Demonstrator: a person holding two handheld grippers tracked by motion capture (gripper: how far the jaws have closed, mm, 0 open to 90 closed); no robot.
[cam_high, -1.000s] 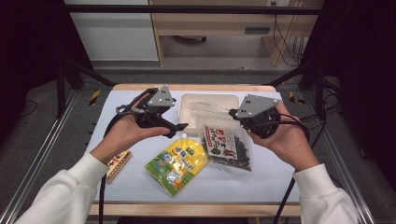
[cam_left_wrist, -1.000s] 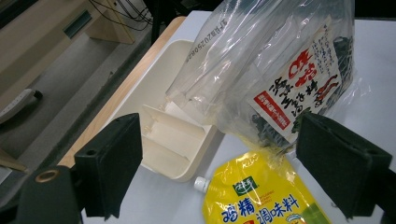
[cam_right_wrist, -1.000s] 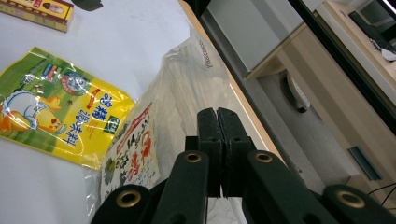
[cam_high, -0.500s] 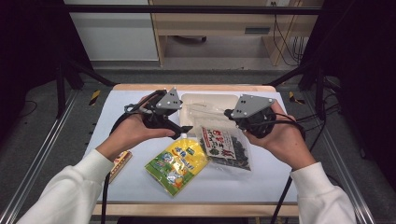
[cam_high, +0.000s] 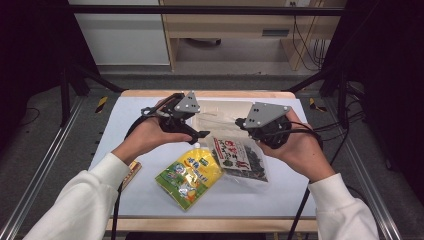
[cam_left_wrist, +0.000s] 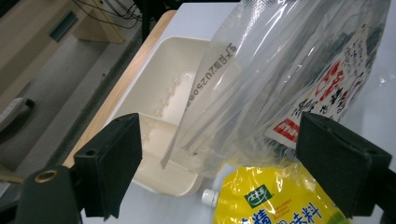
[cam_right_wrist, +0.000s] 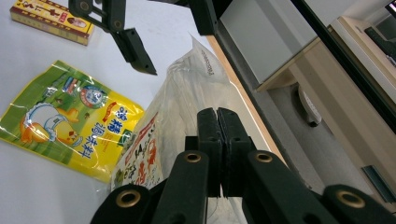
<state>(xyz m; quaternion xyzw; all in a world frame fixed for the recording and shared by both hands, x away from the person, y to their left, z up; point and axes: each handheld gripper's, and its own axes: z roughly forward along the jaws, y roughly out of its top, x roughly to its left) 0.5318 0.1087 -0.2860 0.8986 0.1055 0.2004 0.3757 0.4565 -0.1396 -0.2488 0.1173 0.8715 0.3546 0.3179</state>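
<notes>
One cream plastic tray (cam_high: 227, 111) is seen at the far side of the white table (cam_high: 300, 190); in the left gripper view its visible compartments (cam_left_wrist: 168, 100) are seen bare, with the far part hidden behind the bag. One clear seaweed snack bag (cam_high: 239, 157) is held at its upper edge by the right gripper (cam_right_wrist: 217, 122), whose jaws are pressed tight together on the plastic; the bag's lower end is seen resting on the table, its top lifted in front of the tray. The left gripper (cam_high: 199, 134) is held with jaws spread wide and nothing gripped; in its own view the bag's clear flap (cam_left_wrist: 243, 84) is seen between and beyond the two pads, not touched. One yellow spouted drink pouch (cam_high: 190, 175) is lying flat just beside the bag, toward the left hand. One small yellow-red box (cam_high: 131, 172) is lying near the table's left edge, well apart. Counted: one tray, one bag, one pouch, one box, two grippers.
</notes>
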